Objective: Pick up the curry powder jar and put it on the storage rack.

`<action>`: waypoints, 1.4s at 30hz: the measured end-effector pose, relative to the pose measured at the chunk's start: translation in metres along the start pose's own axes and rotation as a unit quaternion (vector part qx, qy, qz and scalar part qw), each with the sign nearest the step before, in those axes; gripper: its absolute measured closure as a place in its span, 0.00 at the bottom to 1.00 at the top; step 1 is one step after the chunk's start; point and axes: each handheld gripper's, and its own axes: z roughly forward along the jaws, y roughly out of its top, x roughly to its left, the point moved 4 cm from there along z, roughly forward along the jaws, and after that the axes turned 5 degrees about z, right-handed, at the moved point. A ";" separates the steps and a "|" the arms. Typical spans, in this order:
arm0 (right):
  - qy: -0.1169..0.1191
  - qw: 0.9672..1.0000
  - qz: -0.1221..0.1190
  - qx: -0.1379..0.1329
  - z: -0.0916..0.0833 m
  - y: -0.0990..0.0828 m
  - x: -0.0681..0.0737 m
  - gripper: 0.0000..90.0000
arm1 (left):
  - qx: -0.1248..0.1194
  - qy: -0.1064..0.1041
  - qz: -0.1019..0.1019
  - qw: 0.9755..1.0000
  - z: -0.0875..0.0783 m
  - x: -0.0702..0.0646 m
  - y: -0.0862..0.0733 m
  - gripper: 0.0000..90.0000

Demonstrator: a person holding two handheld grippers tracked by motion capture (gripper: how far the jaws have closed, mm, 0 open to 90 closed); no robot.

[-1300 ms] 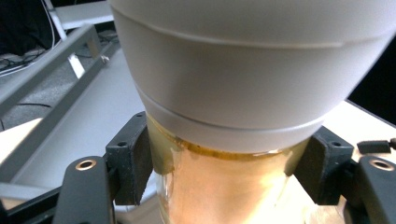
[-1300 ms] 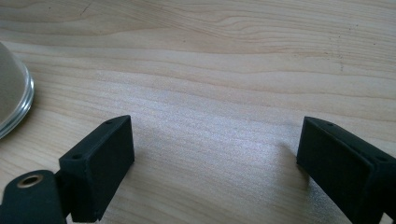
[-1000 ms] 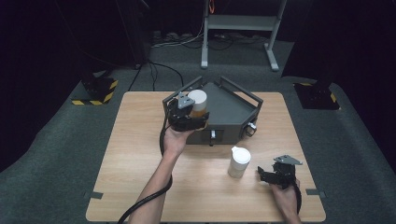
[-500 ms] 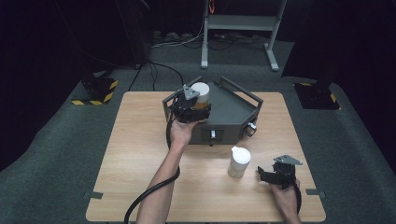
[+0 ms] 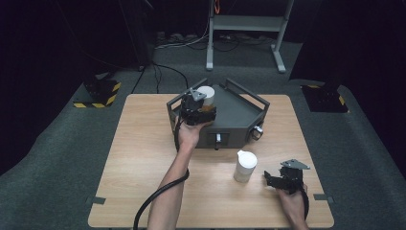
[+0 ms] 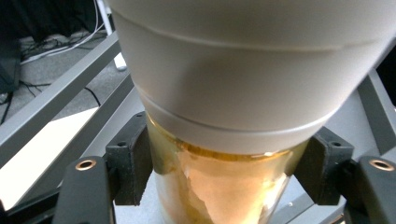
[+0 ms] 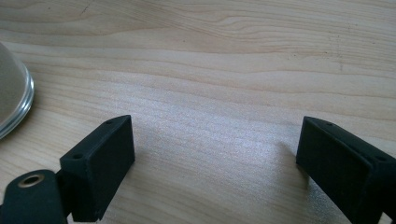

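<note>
My left gripper is shut on a jar with a wide white lid and amber contents, held upright over the left part of a grey metal box. In the left gripper view both pads press the jar's glass just under the lid, and the left gripper has the box's grey rails behind it. My right gripper rests low at the table's front right, open, with nothing between its fingers. The right gripper has bare wood between its jaws.
A white lidded container stands on the wooden table just left of my right gripper; its rounded base edge shows in the right gripper view. The box has raised bar handles on its sides. Cables and a metal stand lie on the floor beyond.
My left hand has carried the jar a little farther away from the person, over the box. The right gripper and the white container have stayed put.
</note>
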 end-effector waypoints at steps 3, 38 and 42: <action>0.000 1.000 -0.001 0.000 0.000 0.000 0.000 0.13 | 0.004 0.001 -0.007 1.000 0.002 0.004 -0.002 0.34; 0.000 1.000 -0.002 -0.001 0.000 0.000 0.000 0.13 | -0.008 0.002 -0.031 0.999 -0.009 0.004 -0.011 0.15; 0.000 1.000 -0.002 -0.001 0.000 0.000 0.000 0.13 | -0.003 0.005 -0.031 0.999 -0.021 0.003 -0.013 0.11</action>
